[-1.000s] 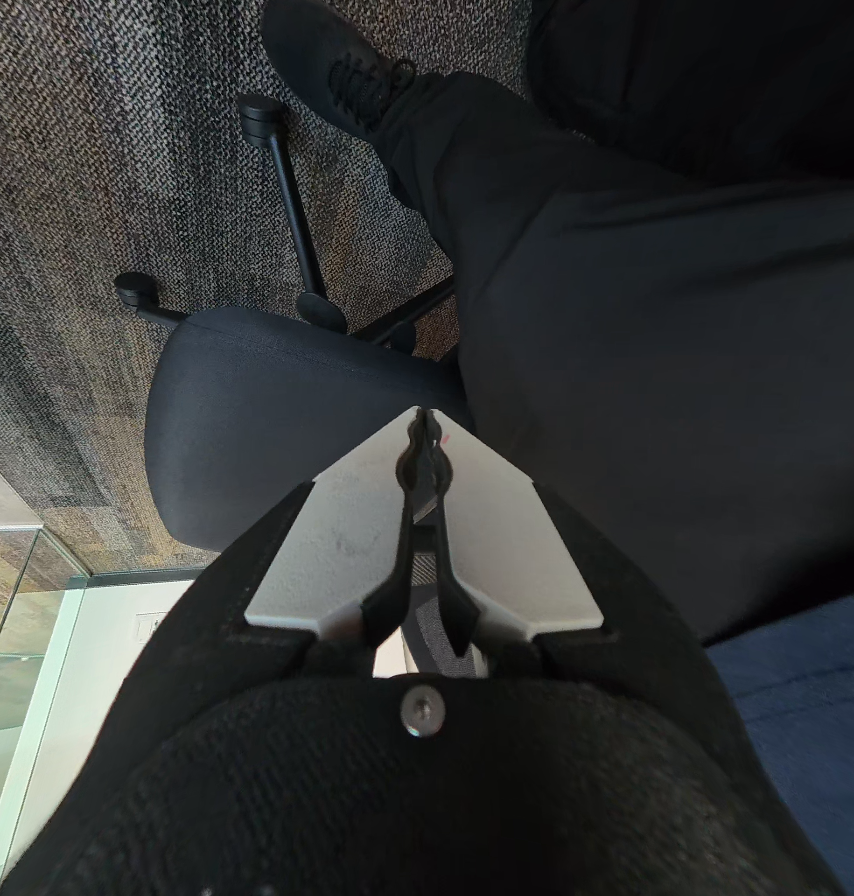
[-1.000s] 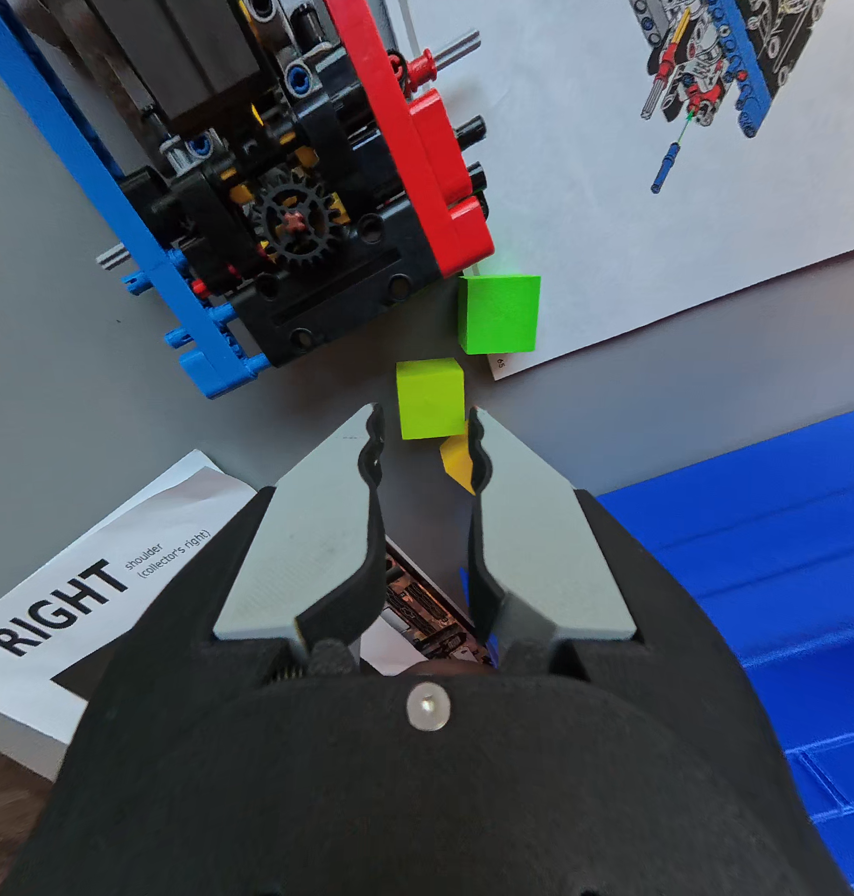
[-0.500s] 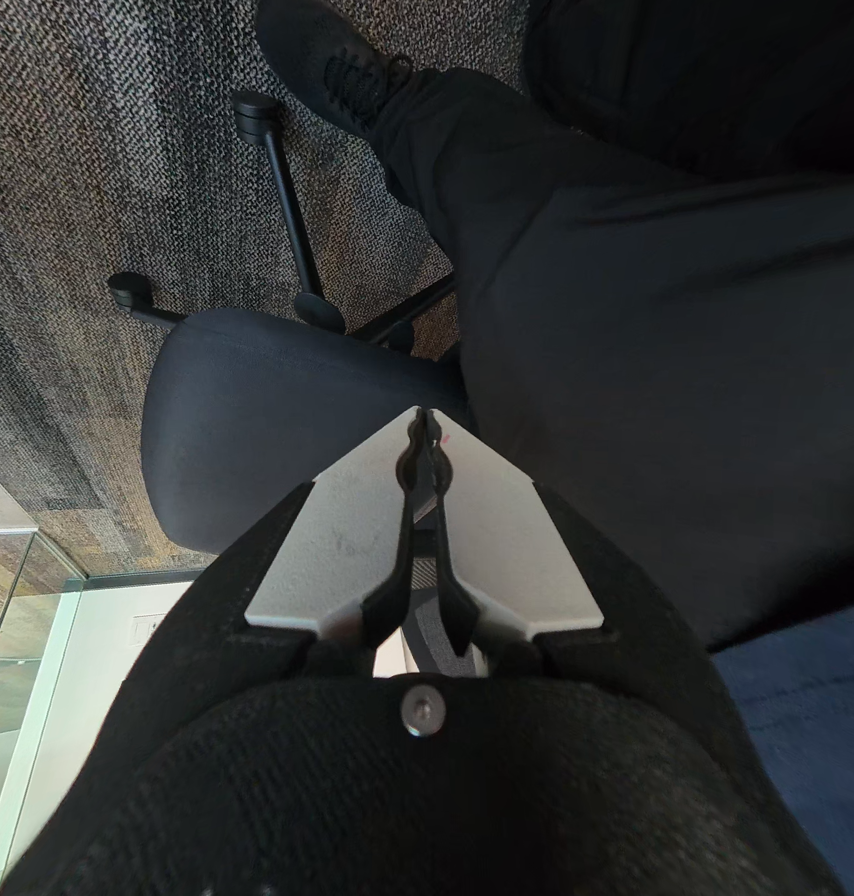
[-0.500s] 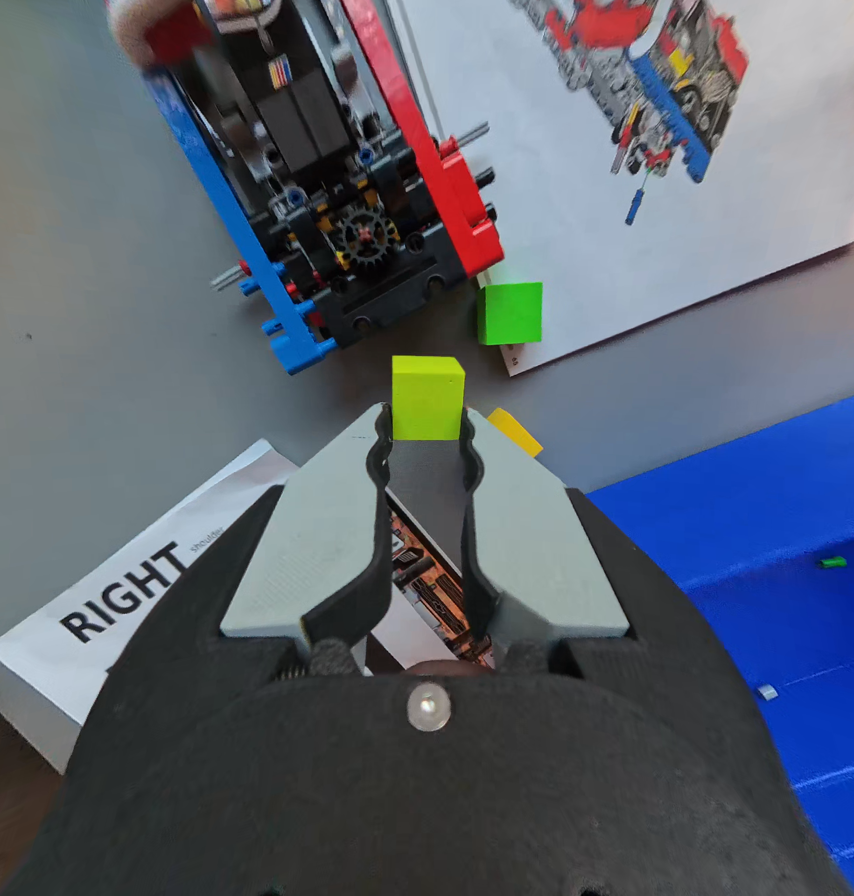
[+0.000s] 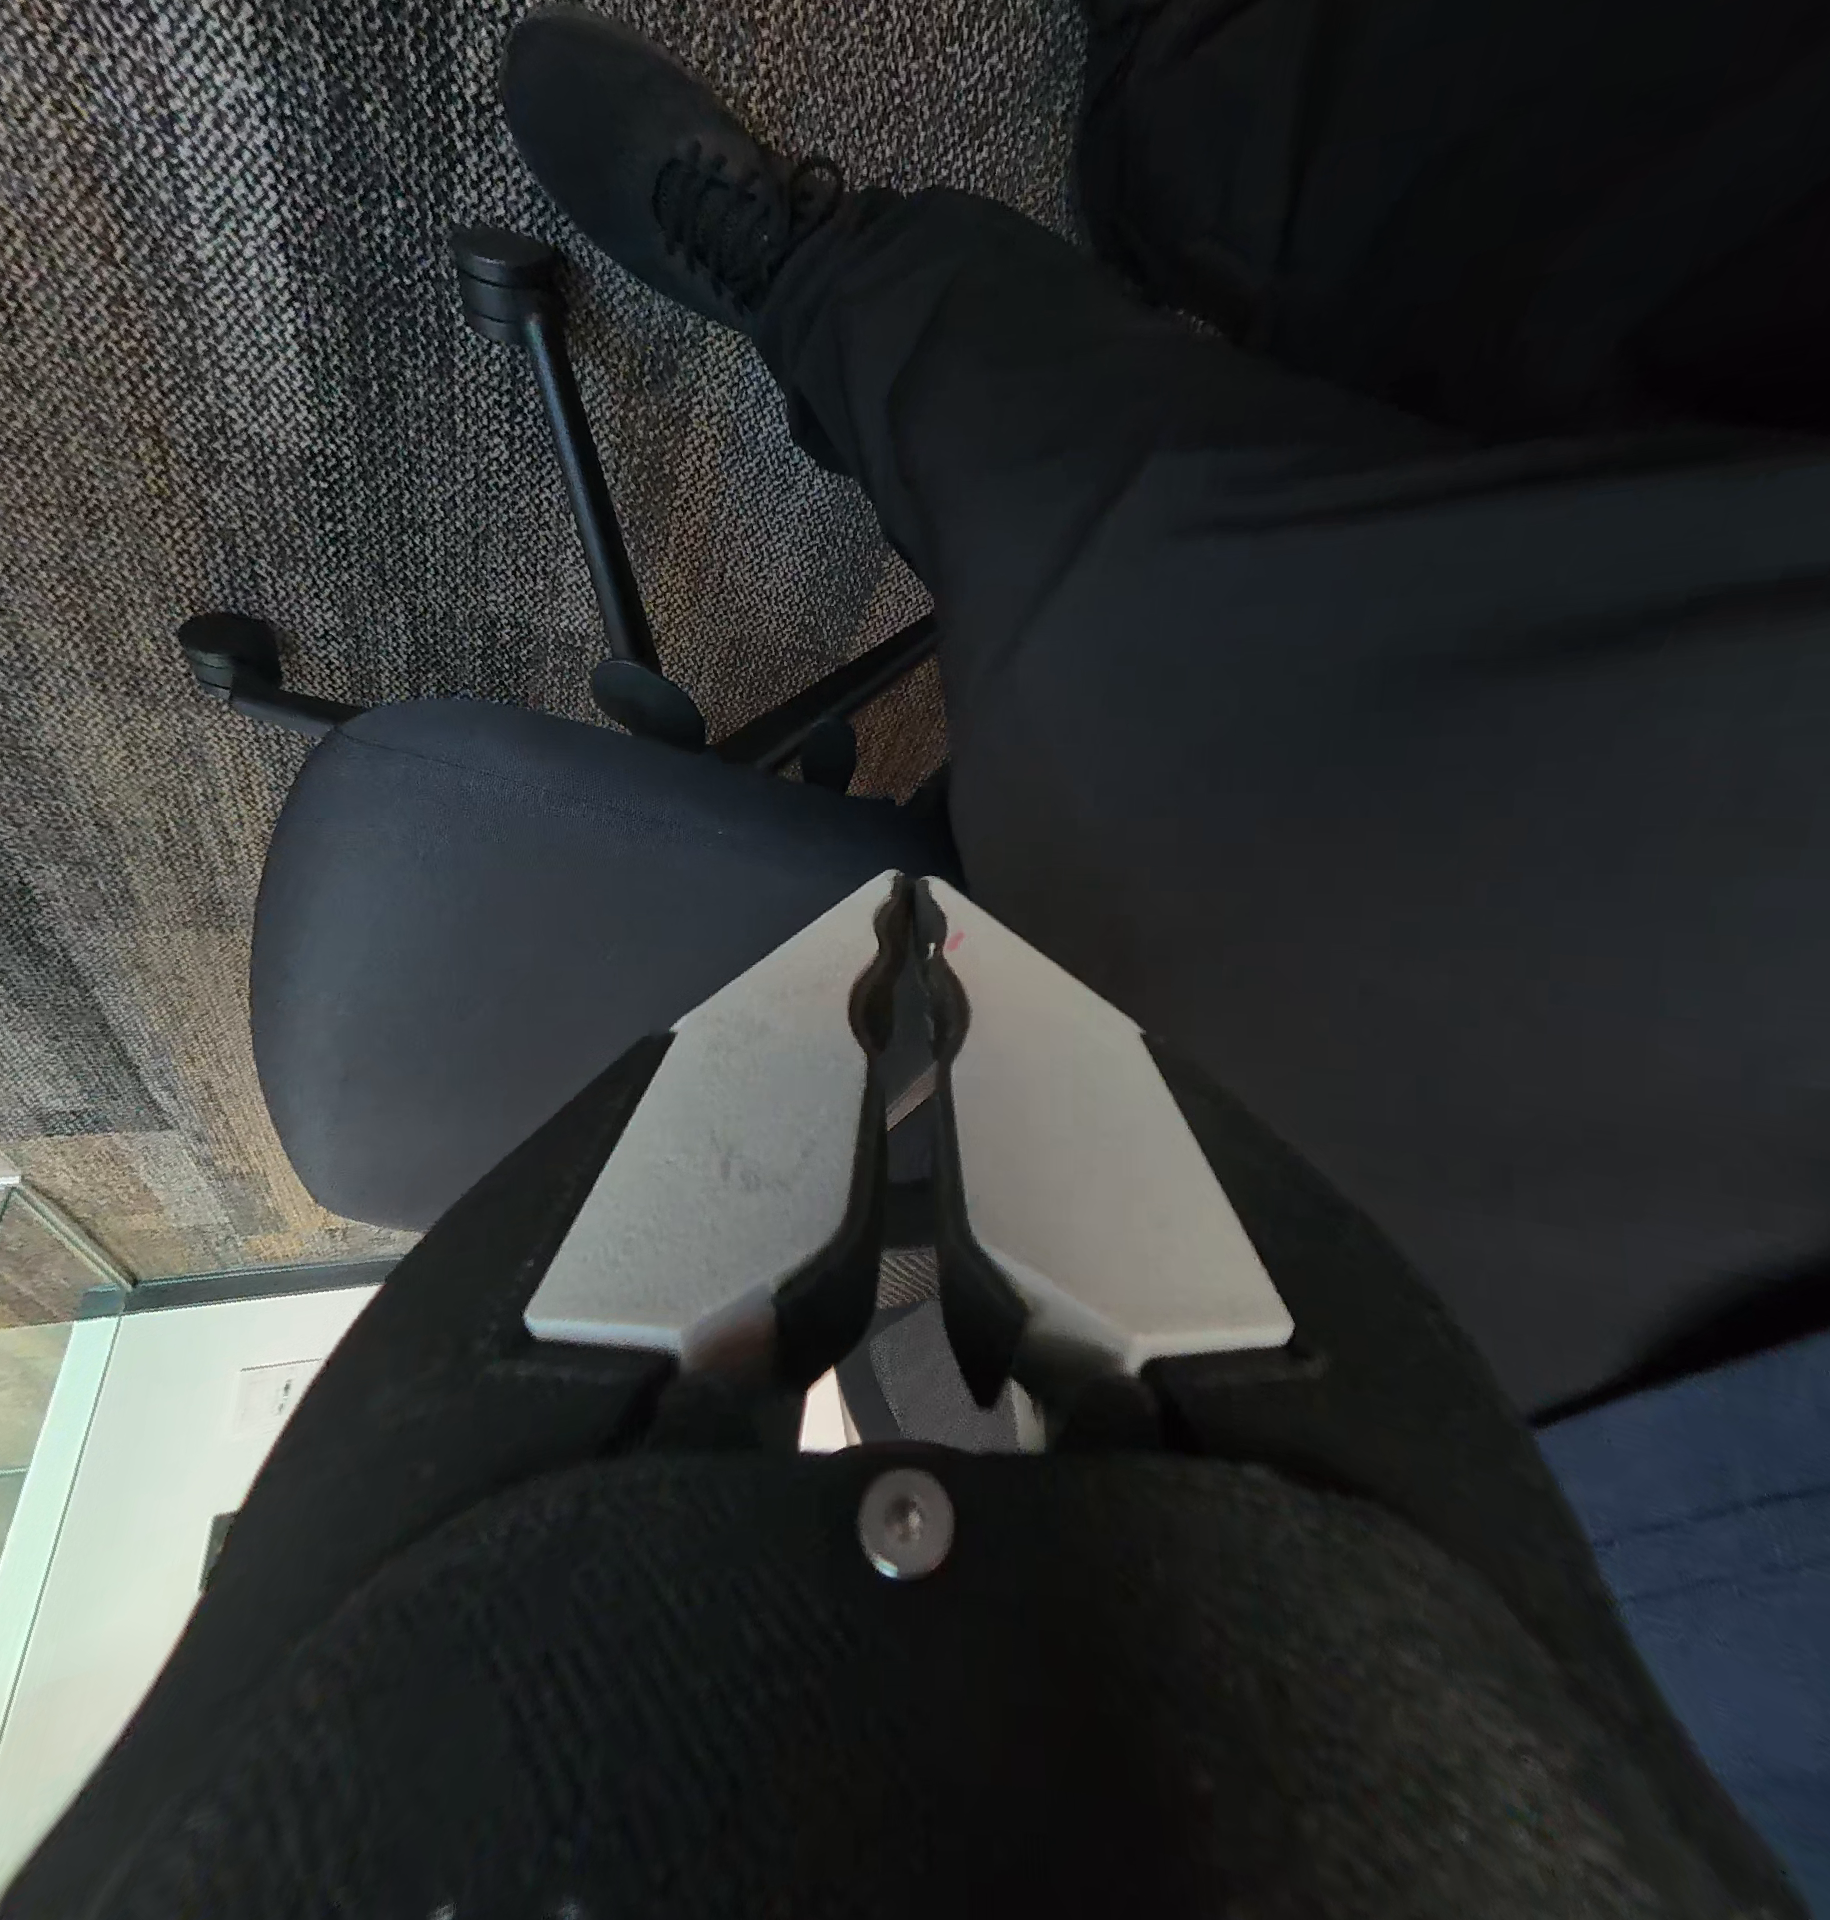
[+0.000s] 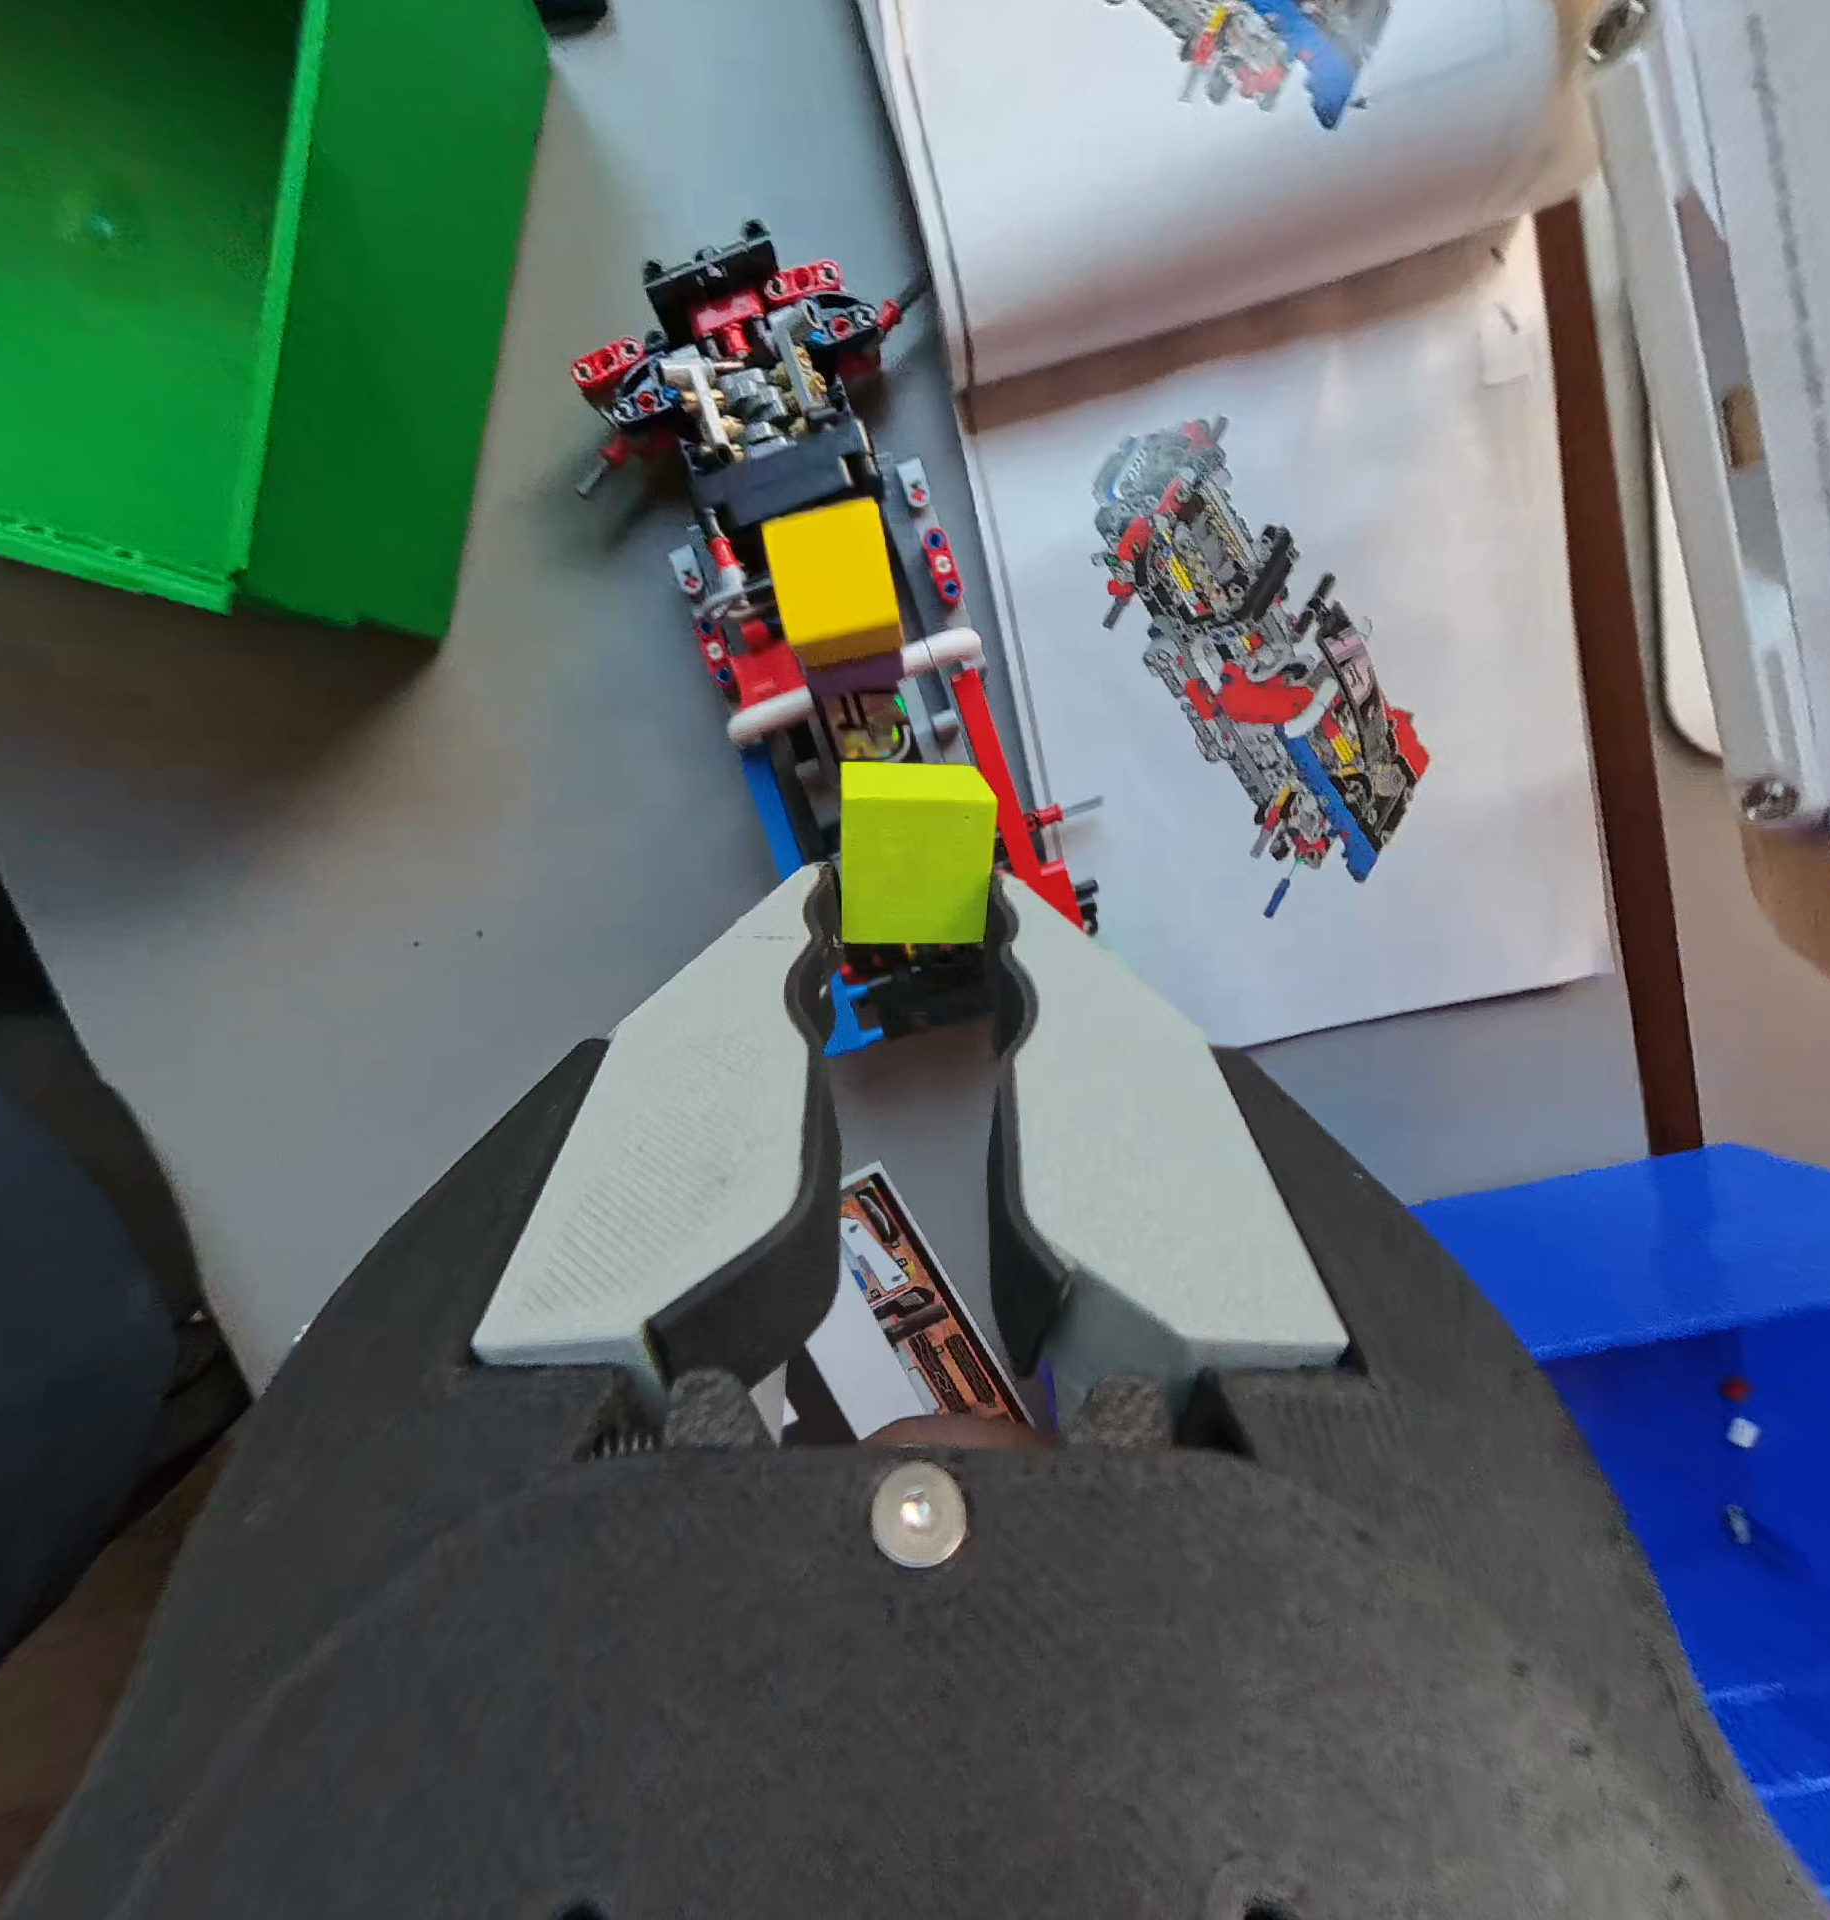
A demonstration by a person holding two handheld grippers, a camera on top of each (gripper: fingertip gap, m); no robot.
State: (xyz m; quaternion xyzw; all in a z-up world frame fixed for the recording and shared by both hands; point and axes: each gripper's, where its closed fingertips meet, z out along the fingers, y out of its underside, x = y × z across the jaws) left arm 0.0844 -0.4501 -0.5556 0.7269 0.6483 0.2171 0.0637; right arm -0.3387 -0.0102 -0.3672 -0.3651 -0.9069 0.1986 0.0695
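Right gripper clamps a lime block at frame centre, both pads pressed on its sides, above a brick-built chassis carrying a yellow block. Manual at right shows printed diagrams, no legible writing; green bin upper left, blue bin lower right. Left gripper closed and empty, over a chair and carpet.

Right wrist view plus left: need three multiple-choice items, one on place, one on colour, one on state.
1. Where is the yellow block?
A. on top of the brick-built chassis
B. inside the blue bin
C. on the open booklet

2. What colour is the block in the right tongs?
A. red
B. lime green
C. purple

3. How do the left tongs stand?
A. wide open
B. clamped on a block
C. shut on nothing

Answers: 1 A, it sits atop the chassis; 2 B, the lime-green block sits between the fingertips; 3 C, the tips meet bare above the chair seat.
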